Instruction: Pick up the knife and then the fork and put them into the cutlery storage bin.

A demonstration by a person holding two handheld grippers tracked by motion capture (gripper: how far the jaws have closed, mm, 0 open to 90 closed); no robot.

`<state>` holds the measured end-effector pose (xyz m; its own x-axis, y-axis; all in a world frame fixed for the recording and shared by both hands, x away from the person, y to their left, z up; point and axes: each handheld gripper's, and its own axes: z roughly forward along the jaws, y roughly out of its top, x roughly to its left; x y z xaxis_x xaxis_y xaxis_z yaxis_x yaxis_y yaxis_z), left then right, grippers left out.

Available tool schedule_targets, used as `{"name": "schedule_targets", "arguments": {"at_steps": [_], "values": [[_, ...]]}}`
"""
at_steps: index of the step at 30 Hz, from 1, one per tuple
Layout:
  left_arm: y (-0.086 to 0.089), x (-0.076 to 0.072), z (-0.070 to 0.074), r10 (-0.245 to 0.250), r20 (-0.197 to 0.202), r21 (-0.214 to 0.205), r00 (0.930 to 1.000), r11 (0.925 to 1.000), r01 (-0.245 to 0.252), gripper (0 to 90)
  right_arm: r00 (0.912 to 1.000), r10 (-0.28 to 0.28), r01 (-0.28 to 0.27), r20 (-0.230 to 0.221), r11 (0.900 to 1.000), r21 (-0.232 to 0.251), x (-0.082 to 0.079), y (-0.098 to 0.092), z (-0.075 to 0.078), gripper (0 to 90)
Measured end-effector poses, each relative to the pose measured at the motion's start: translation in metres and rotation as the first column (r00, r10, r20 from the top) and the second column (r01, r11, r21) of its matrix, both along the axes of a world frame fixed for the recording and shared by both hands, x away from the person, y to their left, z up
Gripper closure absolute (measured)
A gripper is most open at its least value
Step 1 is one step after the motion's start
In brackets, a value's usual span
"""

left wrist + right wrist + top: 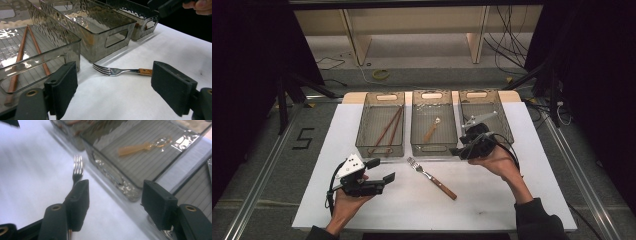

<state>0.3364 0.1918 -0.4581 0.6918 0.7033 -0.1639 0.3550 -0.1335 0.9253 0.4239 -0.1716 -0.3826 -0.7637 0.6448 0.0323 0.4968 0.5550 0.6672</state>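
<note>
Bins first: three clear ribbed bins in a row at the far side of the white table (362, 210), each with cut-out handles; left bin (364, 127) holds two brown chopsticks (388, 131) lying lengthwise, slightly crossed near the front end; middle bin (416, 125) holds one small utensil with a wooden handle (431, 130), angled, bowl end toward the far wall, looks like a spoon; right bin (502, 120) is partly covered by the right hand, contents can't be read.

Fork (430, 177) lies flat on the table just in front of the middle bin, outside all bins; metal tines point toward the bins, wooden handle runs back toward the person and to the right; nothing touching it.

Left tool (379, 172) sits low over the table near the front left, jaws wide apart and empty; left gripper view looks across at the fork between its pads, well short of it.

Right tool (458, 151) held at the front edge between middle and right bins; jaws spread wide, nothing between them; right gripper view has the fork tines ahead by one pad, and the middle bin wall beyond.

Writing: a black "5" (303, 138) marked on the floor left of the table; no brand or label legible on bins or cutlery.
</note>
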Motion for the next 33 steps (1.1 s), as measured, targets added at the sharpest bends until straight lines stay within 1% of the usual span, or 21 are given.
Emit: {"name": "schedule_targets", "arguments": {"at_steps": [2,4,7,8,12,16,18,19,23,26,28,30,31,32,33], "values": [[0.0,0.0,0.0,0.0,0.003,-0.005,1.0,1.0,0.0,20.5,0.9999,0.014,-0.014,-0.009,0.9999,-0.007,-0.003,0.005,-0.005,40.7],[0.0,0.0,0.001,0.0,0.006,-0.008,1.0,1.0,0.0,20.0,0.9993,0.034,-0.034,-0.014,0.9989,-0.033,-0.005,0.011,-0.01,40.6],[0.0,0.0,0.001,-0.001,0.006,-0.006,1.0,1.0,0.001,19.6,0.9975,0.06,-0.062,-0.038,0.9966,-0.055,-0.008,0.018,-0.018,40.3],[0.0,0.0,0.001,0.0,0.007,-0.005,1.0,1.0,0.0,19.6,0.997,0.068,-0.07,-0.038,0.9959,-0.058,-0.009,0.02,-0.02,40.4],[0.002,-0.001,0.0,0.004,0.01,-0.006,0.9999,1.0,-0.004,19.5,0.9942,0.09,-0.094,-0.058,0.9927,-0.075,-0.012,0.028,-0.028,40.8],[0.003,-0.002,0.001,0.01,0.011,-0.008,0.9999,0.9999,-0.01,19.4,0.9914,0.102,-0.109,-0.082,0.9899,-0.09,-0.014,0.036,-0.037,41.8],[0.003,-0.002,0.001,0.01,0.01,-0.008,0.9999,0.9999,-0.01,19.4,0.9898,0.117,-0.124,-0.082,0.9879,-0.093,-0.016,0.039,-0.041,42.3],[0.003,-0.002,0.001,0.01,0.01,-0.008,0.9999,0.9999,-0.01,19.3,0.989,0.117,-0.125,-0.091,0.9872,-0.098,-0.017,0.041,-0.043,42.5],[0.003,-0.002,0.001,0.008,0.015,-0.008,0.9999,0.9999,-0.008,19.3,0.985,0.143,-0.154,-0.097,0.9805,-0.122,-0.019,0.046,-0.051,43.3],[0.003,-0.002,0.001,0.008,0.015,-0.008,0.9999,0.9999,-0.008,19.3,0.9827,0.146,-0.162,-0.114,0.9767,-0.141,-0.022,0.051,-0.055,43.9],[0.003,-0.002,0.001,0.007,0.015,-0.007,0.9999,0.9999,-0.007,19.2,0.9805,0.154,-0.171,-0.122,0.9748,-0.143,-0.023,0.053,-0.057,44.6],[0.003,-0.002,0.001,0.008,0.016,-0.006,0.9998,0.9999,-0.008,19.3,0.9796,0.162,-0.179,-0.119,0.9714,-0.156,-0.024,0.055,-0.06,45.9],[0.003,-0.003,0.001,0.006,0.015,-0.005,0.9999,1.0,-0.006,19.3,0.9791,0.157,-0.176,-0.13,0.9725,-0.153,-0.025,0.057,-0.062,46.6],[0.003,-0.003,0.001,0.006,0.016,-0.004,0.9999,1.0,-0.006,19.2,0.9773,0.166,-0.187,-0.131,0.9692,-0.161,-0.024,0.057,-0.064,46.9],[0.003,-0.003,0.001,0.006,0.016,-0.004,0.9999,1.0,-0.006,19.3,0.9767,0.161,-0.184,-0.142,0.9688,-0.166,-0.024,0.058,-0.066,47.3]]}}
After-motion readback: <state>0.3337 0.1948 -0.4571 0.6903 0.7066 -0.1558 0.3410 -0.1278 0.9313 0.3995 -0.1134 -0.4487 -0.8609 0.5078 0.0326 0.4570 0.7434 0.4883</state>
